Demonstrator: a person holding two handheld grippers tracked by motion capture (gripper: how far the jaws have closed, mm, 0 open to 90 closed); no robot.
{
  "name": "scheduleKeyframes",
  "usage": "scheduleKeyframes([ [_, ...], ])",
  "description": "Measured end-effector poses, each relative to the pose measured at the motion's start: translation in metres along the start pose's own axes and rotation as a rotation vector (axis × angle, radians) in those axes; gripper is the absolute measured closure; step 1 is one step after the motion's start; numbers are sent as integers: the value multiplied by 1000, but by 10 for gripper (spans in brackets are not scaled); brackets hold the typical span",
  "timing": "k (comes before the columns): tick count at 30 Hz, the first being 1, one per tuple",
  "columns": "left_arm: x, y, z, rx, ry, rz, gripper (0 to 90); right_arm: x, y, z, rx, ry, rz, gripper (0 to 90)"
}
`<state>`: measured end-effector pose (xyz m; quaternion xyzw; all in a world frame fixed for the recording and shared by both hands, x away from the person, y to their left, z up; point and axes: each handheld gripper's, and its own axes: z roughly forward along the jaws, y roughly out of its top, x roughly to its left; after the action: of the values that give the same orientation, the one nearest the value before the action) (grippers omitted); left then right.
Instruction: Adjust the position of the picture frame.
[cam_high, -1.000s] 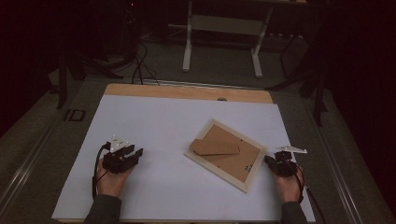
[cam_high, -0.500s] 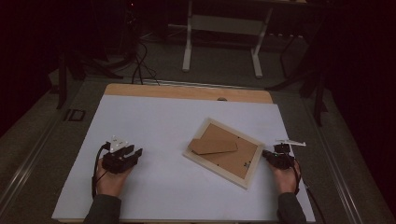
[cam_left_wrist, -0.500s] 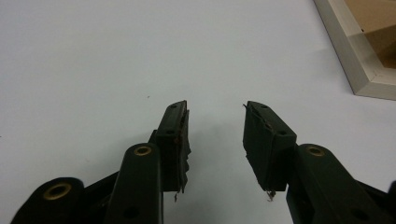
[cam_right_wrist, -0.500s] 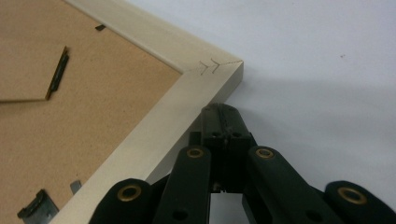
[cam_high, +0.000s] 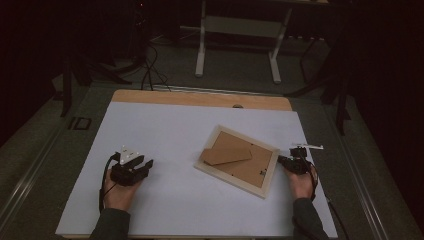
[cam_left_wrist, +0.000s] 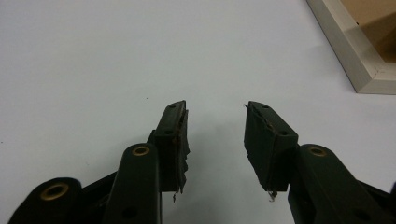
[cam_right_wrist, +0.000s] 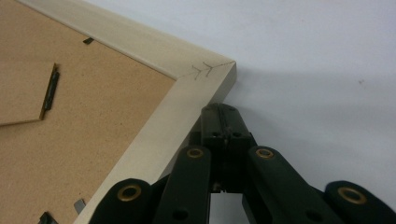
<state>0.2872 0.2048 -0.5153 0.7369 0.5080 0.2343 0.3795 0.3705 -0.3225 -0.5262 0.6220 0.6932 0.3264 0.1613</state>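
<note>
the frame (cam_high: 237, 162) lies face down on the worktop (cam_high: 170, 135), right of centre. the right gripper (cam_high: 291, 162), fingers together, noses against its right edge near a corner, apparently nudging it. the left gripper (cam_high: 142, 165) waits, fingers apart and empty. next likely calls for a steady push.

Pale wood pic frame (cam_high: 237, 160) face-down, askew, table's right

Right tool (cam_high: 286, 161) touches picture frame (cam_high: 237, 161); left tool (cam_high: 142, 165) well apart.

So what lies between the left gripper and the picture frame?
Nothing: in the high view, bare white table separates the left gripper from the picture frame.
</note>
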Motion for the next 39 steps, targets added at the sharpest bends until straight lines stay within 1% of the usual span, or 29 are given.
scheduleKeyframes([
  [3, 0, 0, 0, 1, -1, 0, 599, 3, 4, 3, 5, -5, -7, 899],
  [4, -1, 0, 1, 8, 1, 12, 599, 3, 5, 4, 8, -3, -10, 899],
  [7, -3, 0, 3, 12, -4, 16, 601, 5, 7, 7, 12, -1, -9, 899],
  [9, -5, 1, 4, 17, -15, 29, 603, 8, 9, 9, 15, -1, -14, 899],
  [11, -6, 1, 4, 19, -22, 29, 609, 9, 10, 10, 17, 1, -16, 899],
  [13, -6, 1, 6, 21, -44, 19, 622, 13, 13, 13, 22, 1, -27, 899],
  [14, -6, 1, 7, 20, -54, 14, 627, 15, 14, 14, 28, 4, -24, 899],
  [16, -8, 2, 10, 19, -80, -1, 642, 17, 15, 16, 30, 17, -31, 899],
  [17, -8, 2, 10, 19, -80, -1, 650, 19, 16, 17, 32, 21, -37, 899],
  [18, -11, 2, 13, 21, -98, 0, 662, 21, 17, 18, 35, 23, -38, 899],
  [19, -14, 2, 15, 24, -101, 5, 676, 22, 17, 18, 37, 24, -40, 899],
  [22, -22, 3, 19, 46, -122, 44, 729, 27, 18, 20, 38, 34, -50, 899],
  [23, -22, 3, 19, 46, -122, 44, 732, 27, 18, 20, 38, 34, -50, 899],
  [24, -27, 2, 21, 58, -120, 60, 744, 31, 17, 20, 45, 44, -60, 899],
  [30, -32, 1, 26, 71, -131, 66, 841, 39, 15, 20, 58, 66, -90, 899],
  [31, -35, 1, 28, 83, -133, 84, 862, 40, 15, 20, 59, 69, -94, 899],
  [32, -35, 1, 28, 83, -133, 84, 884, 40, 15, 20, 59, 69, -94, 899],
  [33, -36, 0, 29, 90, -134, 96, 900, 42, 14, 20, 62, 76, -100, 899],
  [34, -37, 1, 29, 91, -144, 95, 900, 44, 14, 20, 64, 80, -100, 899],
  [39, -39, 1, 31, 89, -151, 88, 900, 50, 14, 21, 69, 92, -125, 899],
])
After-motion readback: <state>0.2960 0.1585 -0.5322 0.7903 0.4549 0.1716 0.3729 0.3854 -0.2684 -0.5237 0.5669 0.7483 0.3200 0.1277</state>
